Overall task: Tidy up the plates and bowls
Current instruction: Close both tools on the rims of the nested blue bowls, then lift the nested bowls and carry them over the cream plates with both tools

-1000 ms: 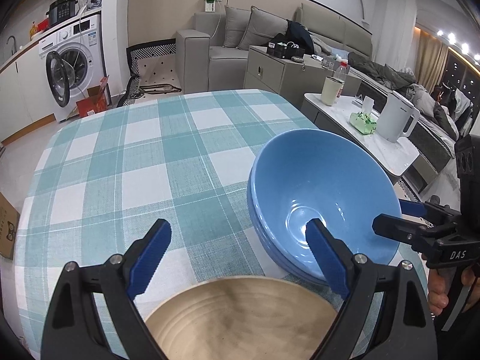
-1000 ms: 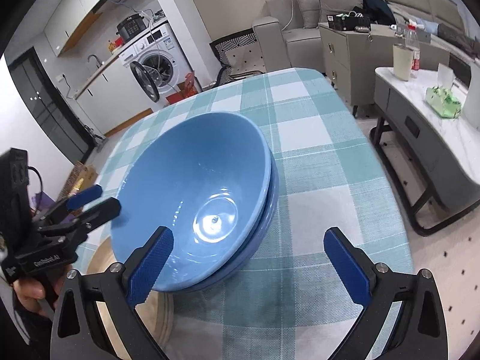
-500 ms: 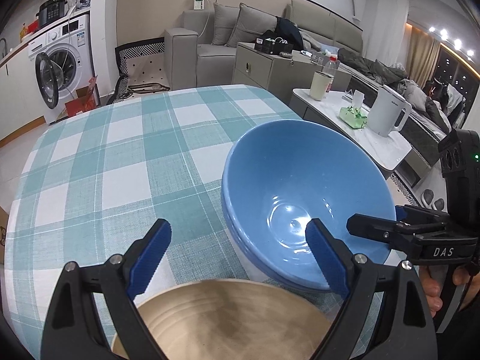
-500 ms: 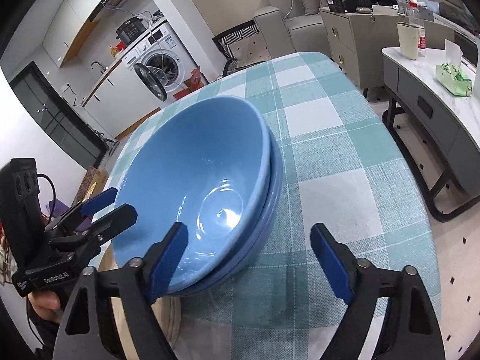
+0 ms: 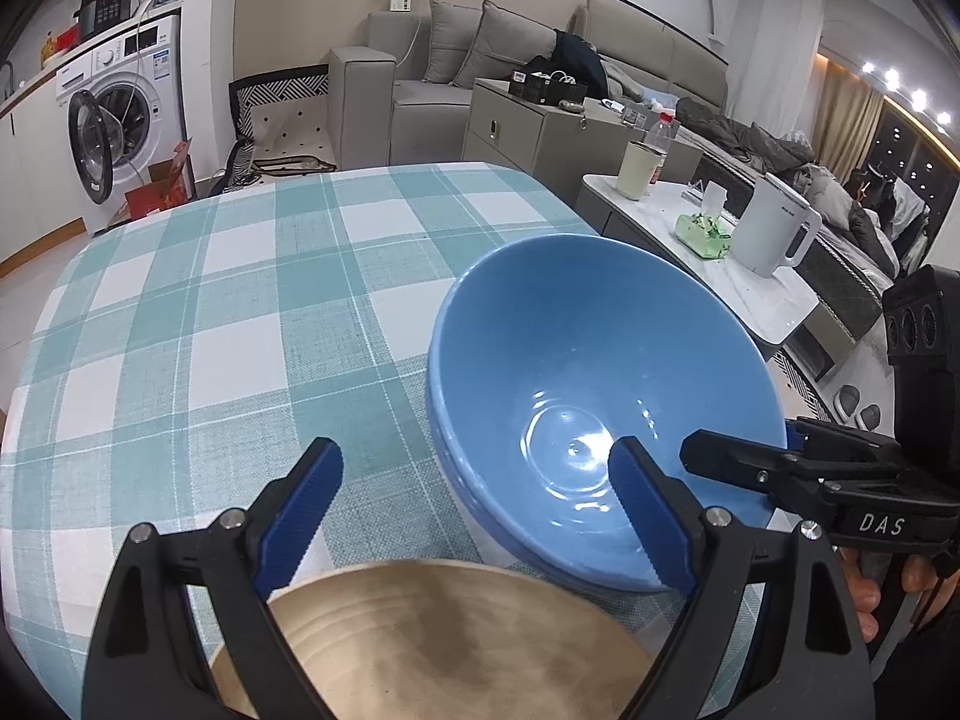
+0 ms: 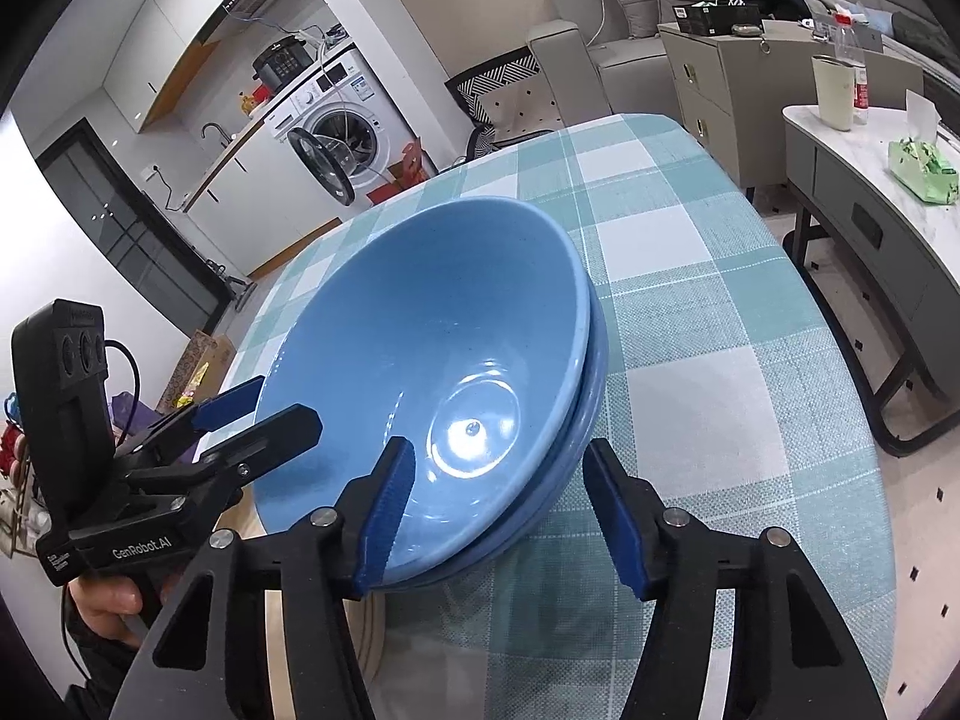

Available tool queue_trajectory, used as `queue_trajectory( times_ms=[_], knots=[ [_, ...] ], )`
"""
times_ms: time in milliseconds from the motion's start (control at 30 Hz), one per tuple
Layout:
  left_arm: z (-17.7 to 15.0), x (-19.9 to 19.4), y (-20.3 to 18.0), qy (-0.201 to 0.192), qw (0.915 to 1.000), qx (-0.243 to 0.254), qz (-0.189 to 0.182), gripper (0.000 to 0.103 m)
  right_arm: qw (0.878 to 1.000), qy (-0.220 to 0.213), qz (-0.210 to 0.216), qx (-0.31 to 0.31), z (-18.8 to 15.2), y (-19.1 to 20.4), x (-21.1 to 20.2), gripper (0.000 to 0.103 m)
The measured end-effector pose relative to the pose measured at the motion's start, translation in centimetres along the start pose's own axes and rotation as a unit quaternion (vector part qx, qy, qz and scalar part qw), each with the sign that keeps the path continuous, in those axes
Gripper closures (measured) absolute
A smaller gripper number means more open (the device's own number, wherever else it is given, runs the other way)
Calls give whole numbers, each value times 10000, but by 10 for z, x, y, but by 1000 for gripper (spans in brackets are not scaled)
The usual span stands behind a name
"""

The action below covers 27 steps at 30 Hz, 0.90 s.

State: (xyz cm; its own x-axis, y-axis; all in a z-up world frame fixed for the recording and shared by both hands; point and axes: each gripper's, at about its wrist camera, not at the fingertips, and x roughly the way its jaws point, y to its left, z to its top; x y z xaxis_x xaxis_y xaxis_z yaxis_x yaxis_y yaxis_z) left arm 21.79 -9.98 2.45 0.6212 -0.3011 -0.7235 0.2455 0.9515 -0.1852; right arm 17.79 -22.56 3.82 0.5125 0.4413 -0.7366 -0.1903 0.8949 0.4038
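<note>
teal-and-white checked cloth covers the round table [image 5: 198, 324], with a sofa [image 5: 456, 60] and a washing machine [image 5: 114, 114] in the room behind it.

two blue bowls [image 6: 432, 372] sit nested one inside the other on the cloth, toward the table's right side as the left camera sees it; the upper bowl [image 5: 594, 396] is tilted in the lower bowl [image 6: 594, 372], whose rim shows as a thin band beneath it. a tan wooden plate [image 5: 432, 642] lies just beside the bowls, at the table's near edge.

the right gripper [image 6: 498, 516] straddles the near rim of the bowls: its left blue pad is over the inside of the upper bowl, its right pad outside the stack above the cloth. its jaws have just been closing and now stand at a middling width with the rim between them; i cannot tell whether the pads press on it yet. a hand [image 5: 870, 594] grips its handle.

the left gripper [image 5: 480, 510] hangs over the far edge of the wooden plate, beside the bowls, jaws spread wide with nothing between them. its right finger overlaps the bowls in the view. a hand [image 6: 108, 600] holds it from below.

farther from the bowls, a low white side table [image 5: 708, 252] carries a white kettle [image 5: 774, 228], a green tissue pack [image 5: 702, 234] and a cream tumbler [image 5: 636, 174].
</note>
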Motion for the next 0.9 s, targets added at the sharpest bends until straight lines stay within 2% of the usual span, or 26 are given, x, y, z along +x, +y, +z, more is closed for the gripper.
queue_trajectory(
  times_ms=[133,167,200,333,500,900],
  knots=[
    [-1,2,-5,43,9999,13,-101,35,10000,-2,9,6,0,0,0,44],
    [-2,3,-6,83,9998,15,-156,45,10000,-3,13,9,0,0,0,44],
    [-2,4,-8,117,9997,23,-194,49,10000,-6,7,-5,0,1,0,44],
    [-5,5,-14,113,9998,152,-20,51,10000,-29,15,3,0,1,-2,44],
    [-5,3,-11,121,9999,58,-21,57,10000,-55,-34,-34,0,2,-2,44],
    [-6,2,-12,140,9999,68,22,57,9998,-112,-74,-122,0,3,-4,44]
  ],
)
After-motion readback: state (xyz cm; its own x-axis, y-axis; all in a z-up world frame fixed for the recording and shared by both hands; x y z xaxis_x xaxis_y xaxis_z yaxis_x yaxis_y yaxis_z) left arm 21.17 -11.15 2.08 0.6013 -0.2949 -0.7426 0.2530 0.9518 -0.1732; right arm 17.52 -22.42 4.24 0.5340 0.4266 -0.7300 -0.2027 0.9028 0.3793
